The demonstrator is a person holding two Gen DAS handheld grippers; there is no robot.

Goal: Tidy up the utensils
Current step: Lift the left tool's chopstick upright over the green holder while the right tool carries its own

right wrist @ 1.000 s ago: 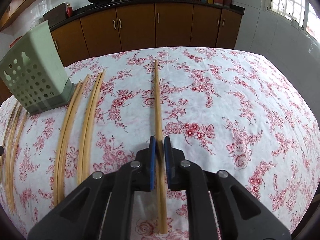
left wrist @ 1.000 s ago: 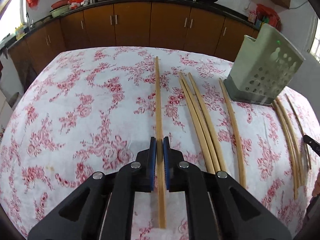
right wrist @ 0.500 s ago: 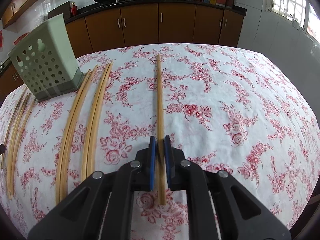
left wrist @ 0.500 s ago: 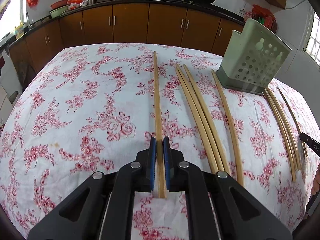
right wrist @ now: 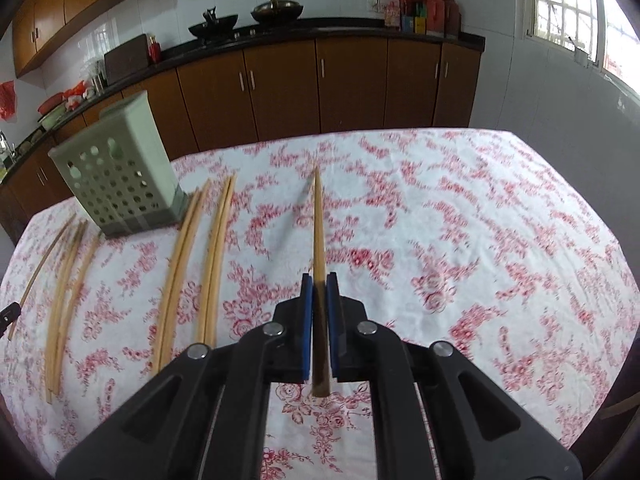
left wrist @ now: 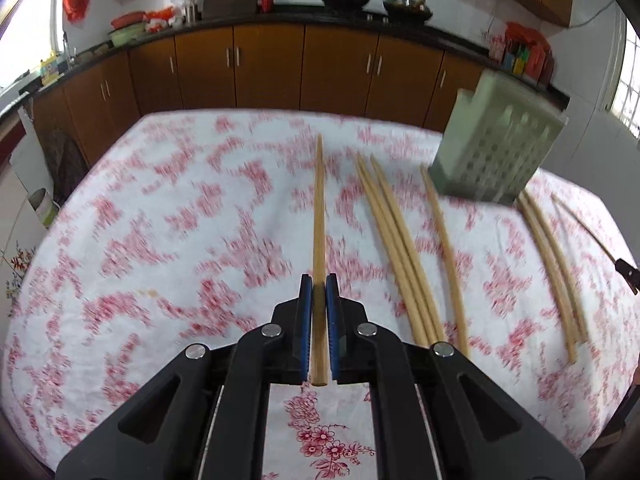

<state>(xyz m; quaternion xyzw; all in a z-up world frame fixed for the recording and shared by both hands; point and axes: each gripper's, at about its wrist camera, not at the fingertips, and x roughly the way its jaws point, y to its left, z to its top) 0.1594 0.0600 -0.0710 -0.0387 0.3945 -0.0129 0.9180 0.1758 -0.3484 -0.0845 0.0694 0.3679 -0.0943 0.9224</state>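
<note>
The left gripper and right gripper each pinch 1 thin chopstick, which may slip, twist, or miss the green holder.

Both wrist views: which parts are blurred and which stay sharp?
Left wrist view: the tablecloth and holder are smeared by motion, the left gripper and its chopstick sharp. Right wrist view: milder blur on the cloth, the right gripper crisp; fisheye bends the table edges.
</note>
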